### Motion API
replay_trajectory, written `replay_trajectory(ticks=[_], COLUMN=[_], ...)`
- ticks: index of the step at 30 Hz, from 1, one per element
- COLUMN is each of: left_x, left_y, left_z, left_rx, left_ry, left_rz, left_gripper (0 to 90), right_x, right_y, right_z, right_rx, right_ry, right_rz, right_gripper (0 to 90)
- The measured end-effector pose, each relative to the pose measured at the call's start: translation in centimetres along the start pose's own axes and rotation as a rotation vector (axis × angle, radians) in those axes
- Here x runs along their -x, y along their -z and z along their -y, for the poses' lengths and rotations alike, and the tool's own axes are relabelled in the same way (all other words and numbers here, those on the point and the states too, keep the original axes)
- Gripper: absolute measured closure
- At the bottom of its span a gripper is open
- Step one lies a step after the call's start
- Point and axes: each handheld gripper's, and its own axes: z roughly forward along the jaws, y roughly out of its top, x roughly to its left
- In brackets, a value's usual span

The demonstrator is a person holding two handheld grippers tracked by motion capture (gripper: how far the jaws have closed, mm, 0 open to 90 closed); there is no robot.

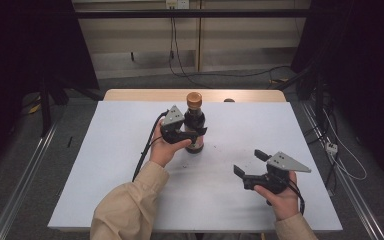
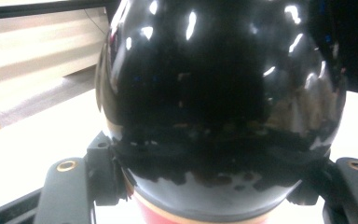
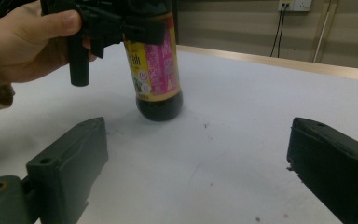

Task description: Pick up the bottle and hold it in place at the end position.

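Currently the left gripper [image 1: 194,131] has its fingers [image 2: 103,175] pinching the dark sauce bottle [image 1: 195,126] around its wide body, just above the label, likely to steady it. The bottle stands upright on the bench [image 1: 105,165], toward the far middle, brown cap [image 1: 194,99] on top and uncovered. Right gripper [image 1: 249,162] hovers at near right, well apart from the bottle, fingers [image 3: 72,158] spread and holding nothing, aimed toward it. Judgement: the body grip leaves the cap free for the right gripper.

Lab/test rig: black curtains [image 1: 25,60], floor rails [image 1: 20,175], loose cables [image 1: 220,75].
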Motion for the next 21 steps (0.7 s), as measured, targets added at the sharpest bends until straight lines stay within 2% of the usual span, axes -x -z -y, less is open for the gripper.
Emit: replay_trajectory(ticks=[6, 9, 12, 16, 21], left_x=[0.2, 0.1, 0.2, 0.2, 0.2], left_y=[0.0, 0.0, 0.0, 0.0, 0.0], left_z=[-0.1, 0.0, 0.1, 0.1, 0.2], left_rx=[-0.008, -0.012, -0.002, 0.002, 0.000], left_ry=[0.010, 0.009, 0.013, 0.017, 0.032], left_rz=[-0.008, -0.008, -0.009, -0.010, -0.009], left_gripper=[30.5, 30.5, 30.5, 30.5, 30.3], right_x=[-0.3, -0.4, -0.5, -0.3, -0.2], right_y=[-1.9, -2.7, -3.2, -4.0, -4.8], right_z=[-1.9, -2.8, -3.7, -4.8, -5.9], right_rx=[-0.018, -0.018, -0.028, -0.039, -0.051], right_ry=[-0.016, -0.014, -0.016, 0.003, -0.029], right_rz=[0.001, -0.021, -0.029, -0.027, -0.036], right_gripper=[11.8, 20.5, 22.3, 27.1, 31.4])
